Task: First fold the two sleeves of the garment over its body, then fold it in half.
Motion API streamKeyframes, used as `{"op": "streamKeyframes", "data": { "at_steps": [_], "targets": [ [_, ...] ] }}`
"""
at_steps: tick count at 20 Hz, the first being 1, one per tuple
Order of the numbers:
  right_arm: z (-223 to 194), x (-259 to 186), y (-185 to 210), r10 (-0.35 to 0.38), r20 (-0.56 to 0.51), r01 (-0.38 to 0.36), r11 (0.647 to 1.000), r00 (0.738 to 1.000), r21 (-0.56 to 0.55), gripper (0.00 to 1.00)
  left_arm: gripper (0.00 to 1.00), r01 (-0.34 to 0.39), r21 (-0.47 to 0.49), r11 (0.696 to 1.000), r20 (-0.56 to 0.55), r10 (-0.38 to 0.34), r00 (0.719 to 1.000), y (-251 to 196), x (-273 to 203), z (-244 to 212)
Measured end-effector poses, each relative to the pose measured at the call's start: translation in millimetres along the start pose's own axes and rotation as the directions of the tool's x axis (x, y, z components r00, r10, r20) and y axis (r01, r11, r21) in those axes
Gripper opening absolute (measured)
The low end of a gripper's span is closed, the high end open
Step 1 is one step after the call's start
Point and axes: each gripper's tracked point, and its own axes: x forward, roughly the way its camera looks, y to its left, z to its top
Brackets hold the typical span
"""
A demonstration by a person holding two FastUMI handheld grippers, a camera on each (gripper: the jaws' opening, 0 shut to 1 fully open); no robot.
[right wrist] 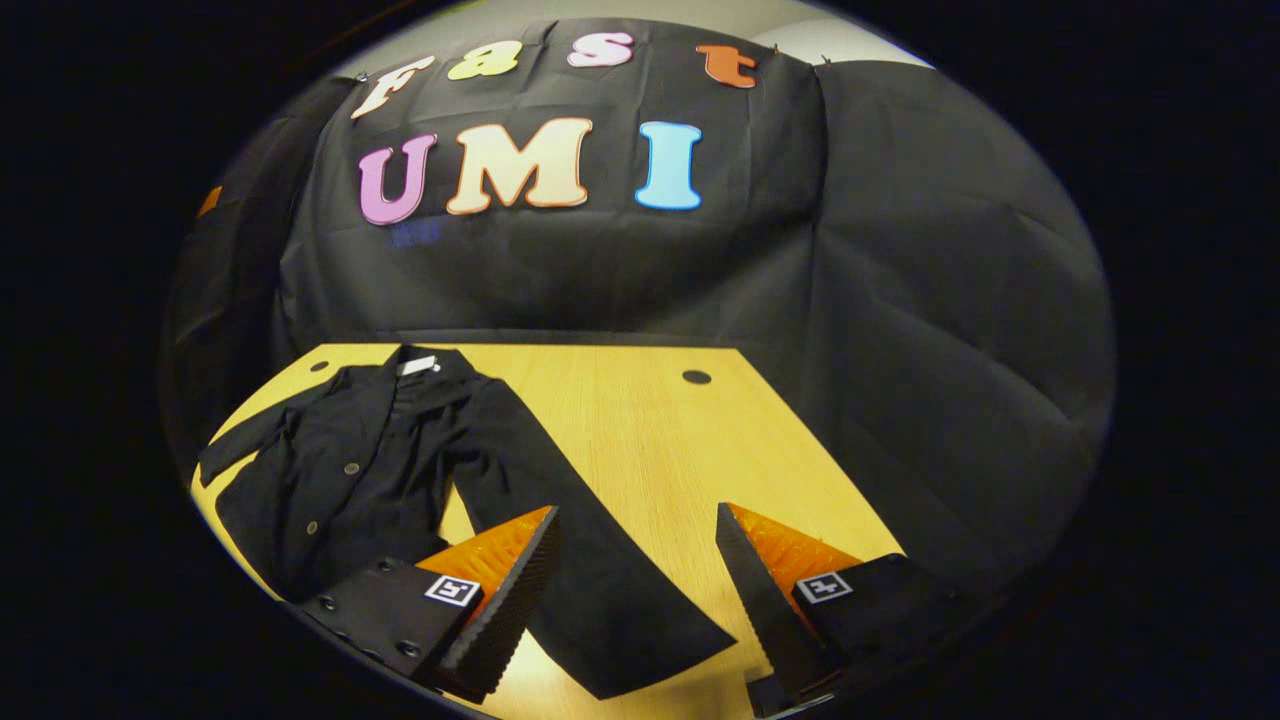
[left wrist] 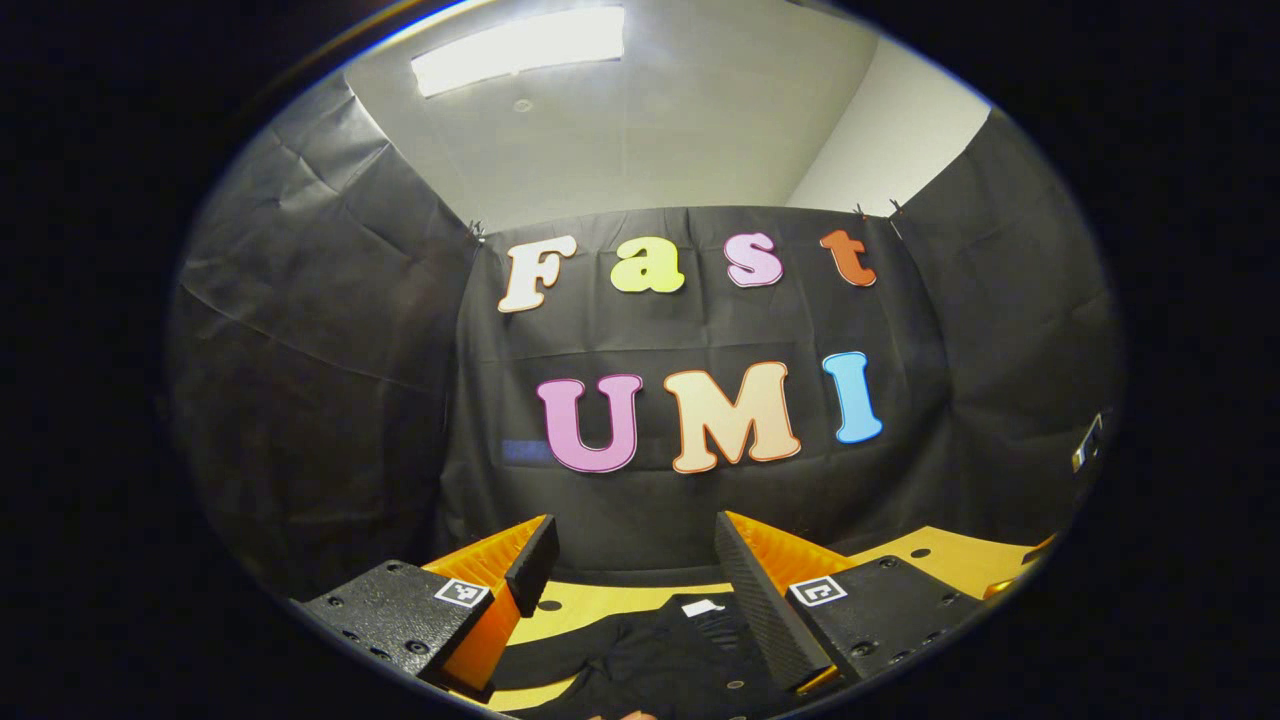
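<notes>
A black button-front garment (right wrist: 350,470) lies flat on the wooden table (right wrist: 640,430), collar with a white tag toward the booth wall. Its near sleeve (right wrist: 590,570) stretches out diagonally toward me. My right gripper (right wrist: 635,560) is open and held above the table, its fingers on either side of that sleeve's lower part without touching it. The far sleeve (right wrist: 240,440) lies out to the left. In the left gripper view the same garment (left wrist: 660,650) shows low between the fingers, white tag up. My left gripper (left wrist: 635,570) is open above it, holding nothing.
Black cloth walls close off the table at the back and on both sides. A small dark hole (right wrist: 696,377) sits in the tabletop near its far edge. Bare wood spreads to the right of the garment. The table's right edge (right wrist: 830,460) runs diagonally.
</notes>
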Motion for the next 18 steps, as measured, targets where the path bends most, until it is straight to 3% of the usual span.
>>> {"op": "streamKeyframes", "data": {
  "at_steps": [7,12,13,14,15,18],
  "targets": [
    [-74.7,32.2,-24.6,0.034,-0.25,-0.024,0.999,0.968,0.046,1.0,0.92,-0.009,0.041,0.999,0.004,0.009,1.0,-32.9,0.2,4.5],
    [-121.3,25.1,-24.9,0.079,-0.337,-0.07,0.997,0.938,0.04,0.99,0.92,0.005,0.035,0.999,-0.016,-0.004,1.0,-53.3,-3.3,0.2],
    [-125.7,22.7,-25.1,0.09,-0.347,-0.081,0.996,0.933,0.039,0.92,0.92,0.007,0.037,0.999,-0.019,-0.006,1.0,-55.6,-2.9,-0.1],
    [-126.0,24.8,-24.7,0.097,-0.332,-0.085,0.995,0.938,0.051,0.92,0.92,0.009,0.036,0.999,-0.021,-0.008,1.0,-57.8,-2.8,-0.3],
    [-127.2,25.3,-24.6,0.104,-0.337,-0.09,0.994,0.936,0.055,0.85,0.92,0.014,0.031,0.999,-0.022,-0.013,1.0,-60.9,-0.8,-0.6],
    [-126.3,26.1,-18.9,0.127,-0.321,-0.109,0.991,0.938,0.075,0.32,0.92,0.028,0.023,0.999,-0.017,-0.028,0.999,-66.7,-0.1,0.4]
  ]
}}
